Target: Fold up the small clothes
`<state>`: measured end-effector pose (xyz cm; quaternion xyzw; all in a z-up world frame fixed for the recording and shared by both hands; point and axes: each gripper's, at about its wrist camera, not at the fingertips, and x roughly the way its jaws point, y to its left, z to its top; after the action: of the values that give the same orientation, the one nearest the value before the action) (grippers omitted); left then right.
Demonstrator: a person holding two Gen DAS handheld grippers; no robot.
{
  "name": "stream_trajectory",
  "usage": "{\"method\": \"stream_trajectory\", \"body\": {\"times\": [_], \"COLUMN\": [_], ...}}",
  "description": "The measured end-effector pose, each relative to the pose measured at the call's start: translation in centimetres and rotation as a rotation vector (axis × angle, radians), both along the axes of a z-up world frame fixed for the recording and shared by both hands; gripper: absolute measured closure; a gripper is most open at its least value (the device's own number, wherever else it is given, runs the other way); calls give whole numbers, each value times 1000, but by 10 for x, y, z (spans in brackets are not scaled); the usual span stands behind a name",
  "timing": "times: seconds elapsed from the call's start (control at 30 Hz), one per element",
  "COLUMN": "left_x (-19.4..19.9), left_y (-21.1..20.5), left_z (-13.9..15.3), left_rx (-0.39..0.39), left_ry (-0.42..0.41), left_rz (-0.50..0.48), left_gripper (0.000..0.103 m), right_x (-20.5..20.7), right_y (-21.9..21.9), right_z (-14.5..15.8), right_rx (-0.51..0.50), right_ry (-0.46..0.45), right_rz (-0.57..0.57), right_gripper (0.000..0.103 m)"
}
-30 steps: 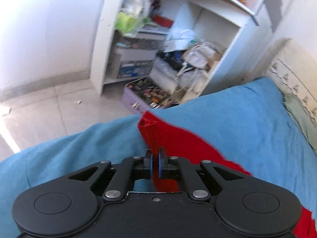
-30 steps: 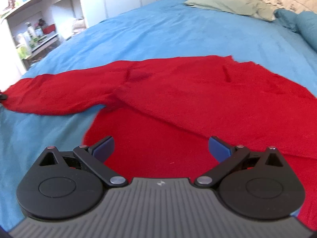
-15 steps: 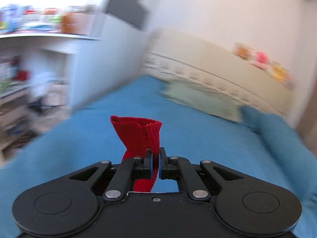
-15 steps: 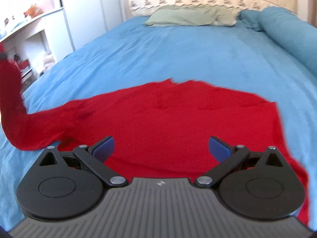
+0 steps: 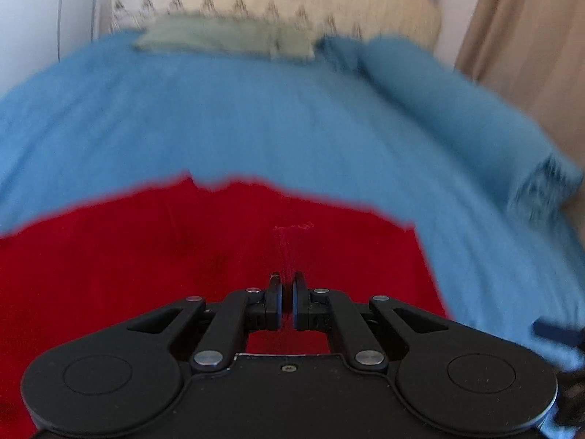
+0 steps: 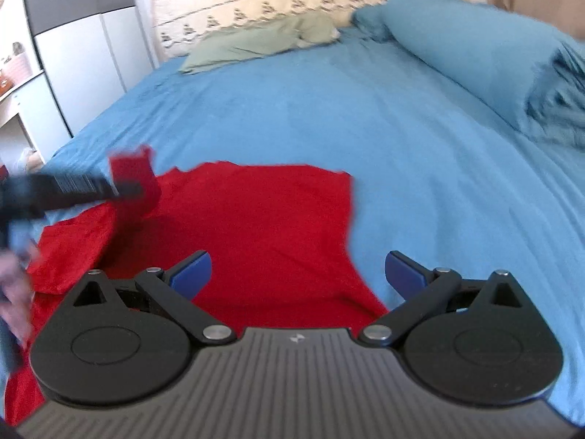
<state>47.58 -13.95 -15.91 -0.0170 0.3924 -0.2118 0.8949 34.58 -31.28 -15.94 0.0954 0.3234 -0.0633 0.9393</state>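
Red knit garment (image 6: 256,226), soft and thin with long sleeves, lies spread on the blue bedspread (image 6: 365,109) directly ahead of and below both tools, and I judge the folding to be in its first stage: one sleeve is being carried in over the body, while the rest is one flat layer with no crease set that I can make out. My left hand-held gripper (image 5: 287,303) has its jaws drawn nearly together; the motion blur leaves it hard to tell from its own camera what sits between them, only faint red threads show just ahead of the tips. The right camera settles it: off to its left, the blurred black tool (image 6: 73,186) holds the red sleeve cuff (image 6: 133,172) lifted above the garment's near-left part, with the sleeve bunched beneath it. My right hand-held gripper (image 6: 296,274) stands wide apart with blue pads, holding nothing, hovering over the garment's near edge. Left to do, as I see it: lay this sleeve down, bring the other side in, then fold the body over. The left view alone shows a beige curtain (image 5: 530,36) far ahead to the right; the right view alone shows a white wardrobe (image 6: 91,55) far left.
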Motion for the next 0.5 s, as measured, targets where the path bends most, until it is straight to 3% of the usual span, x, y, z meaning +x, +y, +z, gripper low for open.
{"method": "stream_trajectory", "body": {"times": [0.1, 0.2, 0.27, 0.3, 0.33, 0.43, 0.5], "left_x": [-2, -4, -6, -8, -8, -8, -6], "left_y": [-14, -12, -8, -5, -1, 20, 40], "left_z": [-20, -27, -24, -20, -13, 15, 31], "left_rx": [60, 53, 19, 3, -5, -6, 18], "left_ry": [31, 52, 53, 49, 38, -22, -54], "left_rz": [-12, -24, -34, -34, -27, 24, 70], "left_gripper": [98, 93, 71, 43, 23, 6, 4], "right_x": [-11, -19, -21, -21, -19, -13, -11], "right_y": [-18, -29, -30, -30, -29, -23, -16], "right_z": [-9, -16, -17, -17, -16, -12, -6], "right_rx": [23, 51, 66, 72, 74, 74, 74], "right_ry": [17, 29, 34, 35, 35, 29, 19], "right_rz": [-15, -15, -10, -5, -1, 11, 20], "right_gripper": [0, 0, 0, 0, 0, 0, 0]}}
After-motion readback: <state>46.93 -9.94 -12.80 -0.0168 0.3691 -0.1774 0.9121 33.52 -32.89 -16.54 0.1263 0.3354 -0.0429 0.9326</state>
